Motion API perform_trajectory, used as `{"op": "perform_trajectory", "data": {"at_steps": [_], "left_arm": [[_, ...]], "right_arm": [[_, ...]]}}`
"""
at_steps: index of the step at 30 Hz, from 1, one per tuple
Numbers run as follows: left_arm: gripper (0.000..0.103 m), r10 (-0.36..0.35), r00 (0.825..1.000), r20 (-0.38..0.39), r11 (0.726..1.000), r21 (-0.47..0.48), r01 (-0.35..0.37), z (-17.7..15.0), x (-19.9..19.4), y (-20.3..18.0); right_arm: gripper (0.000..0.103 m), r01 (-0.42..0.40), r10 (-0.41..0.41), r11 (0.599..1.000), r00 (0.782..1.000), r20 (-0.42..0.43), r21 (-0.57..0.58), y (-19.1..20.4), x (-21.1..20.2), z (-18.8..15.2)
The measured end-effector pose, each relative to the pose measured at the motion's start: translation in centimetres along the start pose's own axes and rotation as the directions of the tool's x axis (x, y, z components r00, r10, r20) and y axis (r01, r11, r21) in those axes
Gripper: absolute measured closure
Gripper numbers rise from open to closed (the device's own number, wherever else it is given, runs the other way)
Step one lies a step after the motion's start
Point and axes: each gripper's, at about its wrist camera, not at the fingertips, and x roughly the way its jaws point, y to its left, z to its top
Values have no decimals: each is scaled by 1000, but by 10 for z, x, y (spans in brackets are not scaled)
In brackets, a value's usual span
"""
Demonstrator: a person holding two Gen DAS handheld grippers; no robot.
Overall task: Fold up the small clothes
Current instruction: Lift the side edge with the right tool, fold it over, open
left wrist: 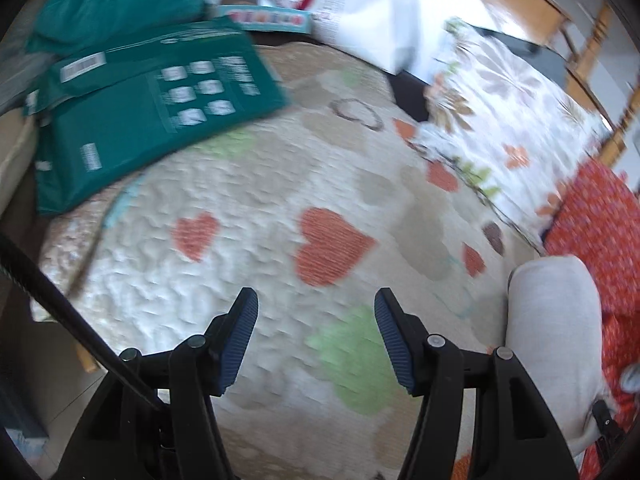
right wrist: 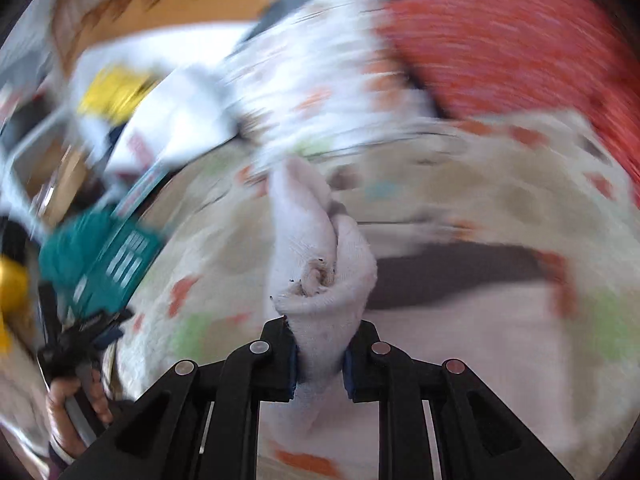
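My right gripper [right wrist: 320, 364] is shut on a small white garment [right wrist: 316, 248], a sock-like knit piece that bunches up between the jaws and hangs above the quilt; the right wrist view is motion-blurred. The same white garment shows at the lower right of the left wrist view [left wrist: 556, 328]. My left gripper [left wrist: 316, 340] is open and empty, hovering over the heart-patterned quilt [left wrist: 256, 200]. It also appears at the left edge of the right wrist view [right wrist: 80, 336], held by a hand.
A green plastic package [left wrist: 148, 112] lies at the quilt's far left, with a teal cloth [left wrist: 116, 4] behind it. A floral pillow [left wrist: 500, 112] and a red patterned cloth [left wrist: 596, 224] lie on the right. A white bag [left wrist: 360, 4] and wooden chairs [left wrist: 560, 20] stand behind.
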Motion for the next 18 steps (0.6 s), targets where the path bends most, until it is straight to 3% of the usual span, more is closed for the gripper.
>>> {"op": "perform_trajectory", "data": {"at_steps": [2, 4, 7, 11, 14, 18], "left_arm": [[43, -29, 999, -17, 998, 47, 30, -7, 3, -19], [43, -64, 997, -44, 993, 100, 68, -15, 6, -43], [43, -119, 988, -100, 970, 201, 137, -30, 7, -86], [42, -188, 971, -146, 932, 285, 223, -51, -1, -136], [39, -266, 943, -198, 892, 321, 319, -73, -6, -178], [39, -314, 909, -274, 821, 402, 405, -108, -4, -228]], "right_arm": [[85, 84, -85, 994, 996, -3, 72, -49, -20, -11], [85, 167, -159, 978, 985, -71, 126, -91, -22, -30], [85, 167, -131, 957, 979, -159, 236, -134, -15, -55], [86, 150, -121, 965, 983, -138, 216, -133, -25, -53], [86, 149, -125, 971, 984, -130, 189, -129, -32, -51], [87, 161, -134, 964, 982, -136, 212, -141, -38, -58]]}}
